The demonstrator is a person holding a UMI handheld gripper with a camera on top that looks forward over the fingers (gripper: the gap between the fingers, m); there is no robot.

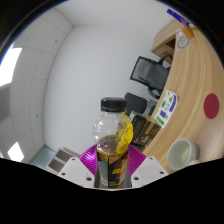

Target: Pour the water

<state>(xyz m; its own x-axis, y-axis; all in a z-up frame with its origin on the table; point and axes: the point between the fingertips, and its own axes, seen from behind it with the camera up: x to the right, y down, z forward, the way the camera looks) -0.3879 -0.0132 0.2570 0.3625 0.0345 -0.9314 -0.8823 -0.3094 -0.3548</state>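
A clear plastic bottle [112, 140] with a black cap and a yellow and black label stands upright between my fingers, lifted off the table. My gripper [111, 163] is shut on the bottle, its magenta pads [92, 158] pressing both sides of the lower body. Yellowish liquid shows inside the bottle. A white cup [181, 152] sits on the round wooden table to the right, beyond the fingers.
The wooden table [190, 75] curves along the right, with a red round mat [211, 104], a printed card [166, 108] and small items near its far end. A black office chair [150, 72] stands beyond the bottle. White wall panels rise at left.
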